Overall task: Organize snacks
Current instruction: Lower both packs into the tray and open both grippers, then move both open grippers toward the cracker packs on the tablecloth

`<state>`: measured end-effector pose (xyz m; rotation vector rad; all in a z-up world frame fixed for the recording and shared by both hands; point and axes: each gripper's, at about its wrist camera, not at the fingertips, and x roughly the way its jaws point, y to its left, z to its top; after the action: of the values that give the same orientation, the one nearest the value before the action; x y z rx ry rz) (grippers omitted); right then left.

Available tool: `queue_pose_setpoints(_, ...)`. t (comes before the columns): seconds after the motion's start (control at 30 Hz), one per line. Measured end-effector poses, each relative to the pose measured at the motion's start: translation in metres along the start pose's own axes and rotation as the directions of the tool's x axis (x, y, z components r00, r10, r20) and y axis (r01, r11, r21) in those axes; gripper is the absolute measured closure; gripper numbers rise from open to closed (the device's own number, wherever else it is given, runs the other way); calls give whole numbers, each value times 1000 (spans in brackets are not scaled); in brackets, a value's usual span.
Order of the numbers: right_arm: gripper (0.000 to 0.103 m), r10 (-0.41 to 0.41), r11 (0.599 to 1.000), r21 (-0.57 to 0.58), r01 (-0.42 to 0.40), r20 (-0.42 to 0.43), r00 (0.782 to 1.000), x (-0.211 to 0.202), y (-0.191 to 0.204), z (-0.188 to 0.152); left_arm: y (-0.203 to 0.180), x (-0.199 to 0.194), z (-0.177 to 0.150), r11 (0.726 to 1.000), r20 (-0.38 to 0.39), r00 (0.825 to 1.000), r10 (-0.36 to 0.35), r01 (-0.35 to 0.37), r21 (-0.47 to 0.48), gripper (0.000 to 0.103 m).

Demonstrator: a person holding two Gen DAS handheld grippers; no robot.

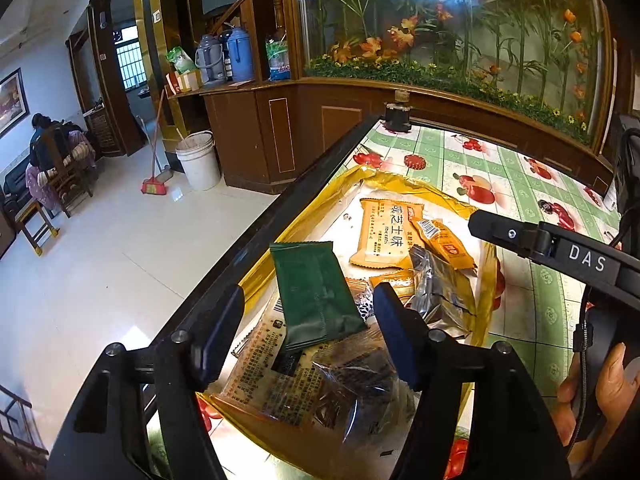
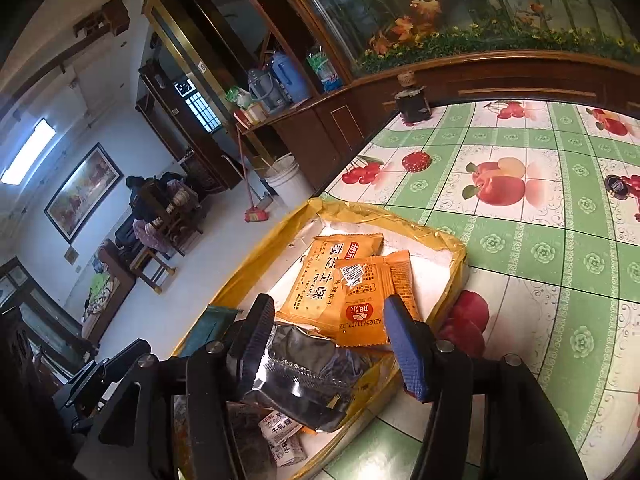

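The left gripper (image 1: 308, 336) is seen with its jaws spread, a green packet (image 1: 316, 292) loose between them. The right gripper (image 2: 332, 332) has spread jaws too, around a silver packet (image 2: 304, 376), not pinched. All snacks are seen inside the yellow tray (image 2: 456, 256) on the table (image 2: 540, 208), so most sorting looks done. Both grippers are tipped down over the tray.

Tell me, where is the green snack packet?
In the left wrist view the green packet lies in the yellow-edged tray, between the left gripper's open jaws, left of the big orange packet.
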<state>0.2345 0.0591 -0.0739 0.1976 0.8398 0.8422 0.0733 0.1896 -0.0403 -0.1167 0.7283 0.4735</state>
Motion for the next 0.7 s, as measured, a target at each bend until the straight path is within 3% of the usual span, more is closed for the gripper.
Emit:
queue_pose_setpoints(0.4, 42, -20, 999, 33, 19, 36, 999, -42, -11, -13, -7, -20, 1, 1000, 31, 999, -18, 18, 4, 36)
queue_pose_setpoints(0.53, 41, -29, 999, 48, 27, 46, 999, -55, -16, -20, -9, -27, 0, 1000, 46, 999, -24, 23, 8, 28)
queue_pose_setpoints(0.7, 36, -42, 997, 65, 38, 60, 997, -73, -21, -30, -14, -36, -1, 999, 57, 998, -31, 30, 16, 28)
